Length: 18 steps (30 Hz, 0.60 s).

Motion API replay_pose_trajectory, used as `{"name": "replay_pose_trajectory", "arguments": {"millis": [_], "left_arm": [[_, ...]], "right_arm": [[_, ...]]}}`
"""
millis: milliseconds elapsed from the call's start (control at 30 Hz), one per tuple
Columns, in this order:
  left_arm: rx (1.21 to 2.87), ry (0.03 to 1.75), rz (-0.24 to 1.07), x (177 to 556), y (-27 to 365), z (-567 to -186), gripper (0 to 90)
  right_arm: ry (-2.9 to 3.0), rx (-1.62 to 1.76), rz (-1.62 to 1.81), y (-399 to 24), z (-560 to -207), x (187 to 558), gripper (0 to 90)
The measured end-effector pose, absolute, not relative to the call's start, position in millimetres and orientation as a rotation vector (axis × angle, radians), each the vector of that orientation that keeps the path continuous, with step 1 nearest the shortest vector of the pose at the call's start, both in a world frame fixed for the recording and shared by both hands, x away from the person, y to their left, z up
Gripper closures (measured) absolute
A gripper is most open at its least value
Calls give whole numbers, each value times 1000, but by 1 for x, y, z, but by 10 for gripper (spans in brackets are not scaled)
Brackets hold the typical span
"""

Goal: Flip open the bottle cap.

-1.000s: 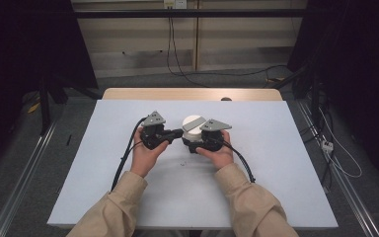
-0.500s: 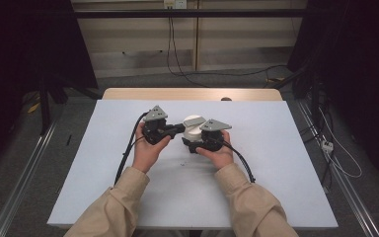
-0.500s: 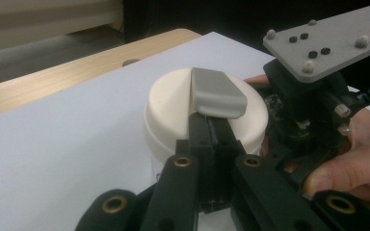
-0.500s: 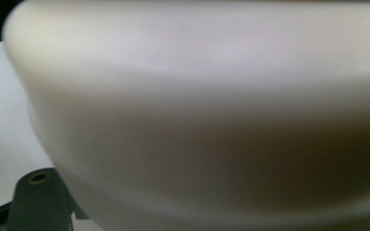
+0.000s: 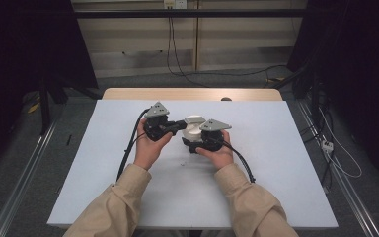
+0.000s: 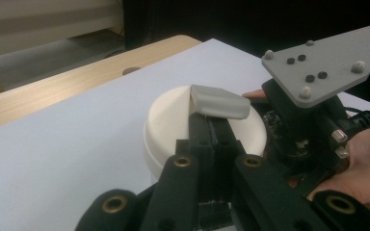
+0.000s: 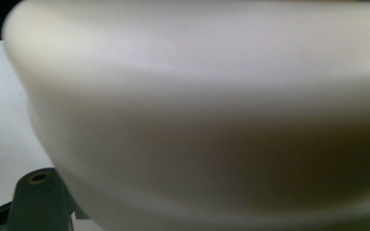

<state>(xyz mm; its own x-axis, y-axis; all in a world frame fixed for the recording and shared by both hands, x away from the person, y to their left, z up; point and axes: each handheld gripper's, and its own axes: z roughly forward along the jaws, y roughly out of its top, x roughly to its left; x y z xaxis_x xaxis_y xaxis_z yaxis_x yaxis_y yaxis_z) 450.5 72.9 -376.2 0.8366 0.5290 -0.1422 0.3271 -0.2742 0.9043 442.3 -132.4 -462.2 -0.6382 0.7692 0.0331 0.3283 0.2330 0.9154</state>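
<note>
White table (image 5: 276,187) bears a round white container (image 6: 173,120), left hand-held gripper (image 6: 212,126) pinching its grey tab (image 6: 219,102).

High view sits above your side, facing 12 o'clock and down over the table (image 5: 276,163). Left gripper view looks along its jaws toward 3 o'clock, close. Right gripper view is jammed against the white container (image 7: 212,120), shared by all three.
</note>
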Motion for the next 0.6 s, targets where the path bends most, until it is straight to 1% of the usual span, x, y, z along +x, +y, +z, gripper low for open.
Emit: {"name": "replay_pose_trajectory", "arguments": {"millis": [600], "left_arm": [[1884,621,224,452,64,-369,900]], "right_arm": [[2085,1007,1385,-132,-462,443,186]]}}
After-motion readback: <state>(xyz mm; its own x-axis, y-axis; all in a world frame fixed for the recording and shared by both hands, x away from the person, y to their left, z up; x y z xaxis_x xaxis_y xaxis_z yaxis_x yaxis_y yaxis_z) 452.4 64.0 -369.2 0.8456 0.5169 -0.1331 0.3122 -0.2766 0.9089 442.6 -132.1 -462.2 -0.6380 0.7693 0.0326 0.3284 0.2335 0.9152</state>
